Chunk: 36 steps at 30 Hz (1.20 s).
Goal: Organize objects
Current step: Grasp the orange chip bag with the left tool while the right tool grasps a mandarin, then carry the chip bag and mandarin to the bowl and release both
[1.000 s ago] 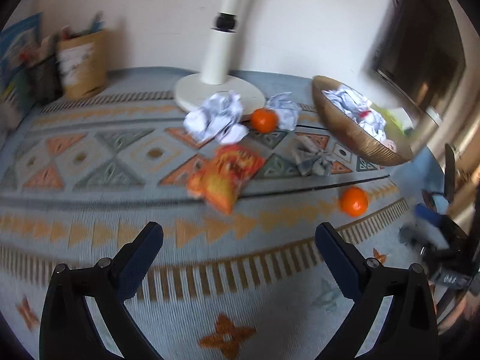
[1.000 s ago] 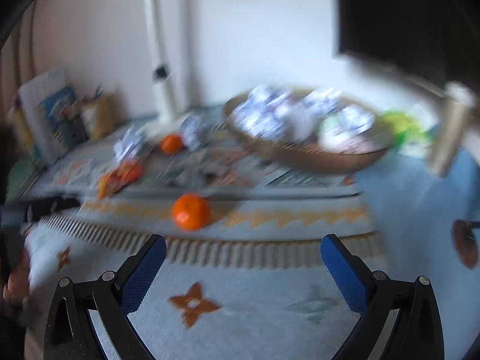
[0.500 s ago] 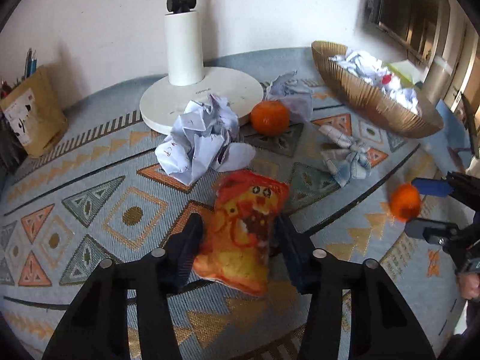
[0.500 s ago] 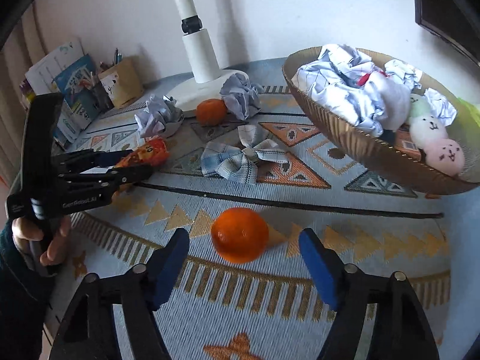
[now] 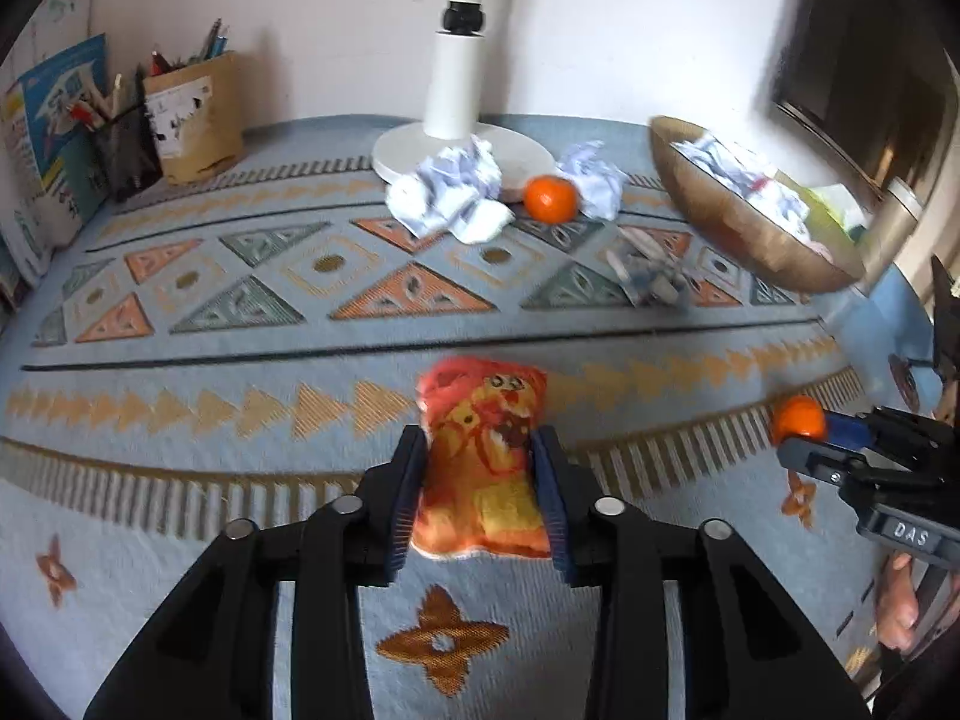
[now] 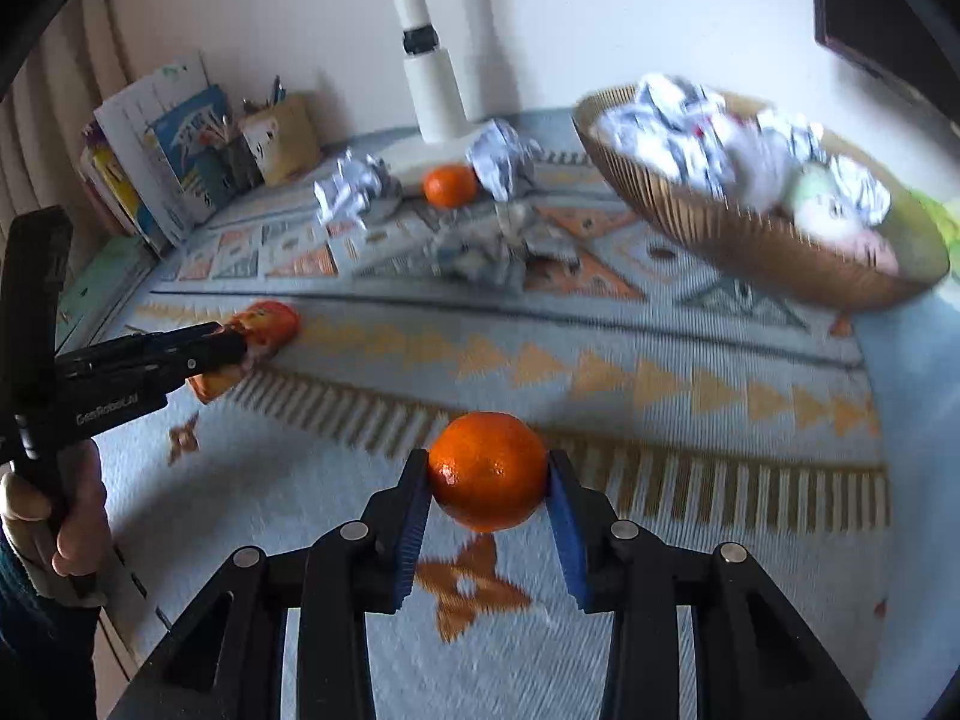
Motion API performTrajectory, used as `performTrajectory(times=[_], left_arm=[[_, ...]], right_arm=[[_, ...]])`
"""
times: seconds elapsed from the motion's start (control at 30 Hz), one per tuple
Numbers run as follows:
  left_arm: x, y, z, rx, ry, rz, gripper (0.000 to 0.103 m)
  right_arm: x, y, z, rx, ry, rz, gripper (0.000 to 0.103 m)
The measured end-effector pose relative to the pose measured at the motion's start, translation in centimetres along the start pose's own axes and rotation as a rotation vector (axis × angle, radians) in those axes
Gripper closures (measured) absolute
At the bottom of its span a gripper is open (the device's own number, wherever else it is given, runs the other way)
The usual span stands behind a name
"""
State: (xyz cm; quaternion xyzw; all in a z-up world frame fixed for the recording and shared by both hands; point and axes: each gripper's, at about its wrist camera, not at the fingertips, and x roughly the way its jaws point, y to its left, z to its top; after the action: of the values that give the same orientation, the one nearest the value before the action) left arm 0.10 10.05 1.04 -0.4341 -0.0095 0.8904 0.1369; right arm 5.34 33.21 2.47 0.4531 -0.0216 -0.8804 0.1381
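My left gripper [image 5: 480, 450] is shut on an orange snack packet [image 5: 483, 456], held above the patterned cloth; it also shows in the right wrist view [image 6: 252, 336]. My right gripper [image 6: 487, 468] is shut on a tangerine [image 6: 487, 471], lifted above the cloth; the tangerine also shows at the right of the left wrist view [image 5: 798, 417]. A second tangerine [image 5: 550, 198] lies by the lamp base between two crumpled paper balls [image 5: 450, 192]. A checked cloth bow [image 6: 498, 246] lies mid-table. A golden bowl [image 6: 720, 234] holds crumpled paper and soft toys.
A white lamp stand [image 5: 459, 90] rises at the back centre. A brown paper bag with pens [image 5: 192, 114] and books [image 5: 48, 138] stand at the back left. A dark monitor [image 5: 870, 60] is at the right.
Both grippers have closed and lifted: the left on the snack packet, the right on the near tangerine. Both have pulled back toward the table's front.
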Motion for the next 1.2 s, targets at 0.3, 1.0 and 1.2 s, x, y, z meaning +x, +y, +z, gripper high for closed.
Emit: performTrajectory(times=[0.3,1.0,1.2], left_arm=[[0.5,-0.1,-0.7,-0.007,0.012,-0.003,0.022],[-3.0,-4.3,1.0,0.08,-0.145,-0.004,0.081],[-4.6,-8.7,7.3,0.118,-0.244,-0.125,0.085]], right_arm=[[-0.1,0.3,-0.2,-0.015,-0.02,-0.018,0.031],[-3.2,1.1,-0.6,-0.051,-0.161,-0.09,0.066],[-9.7,-3.8,2.3,0.036,-0.309,-0.108,0.066]])
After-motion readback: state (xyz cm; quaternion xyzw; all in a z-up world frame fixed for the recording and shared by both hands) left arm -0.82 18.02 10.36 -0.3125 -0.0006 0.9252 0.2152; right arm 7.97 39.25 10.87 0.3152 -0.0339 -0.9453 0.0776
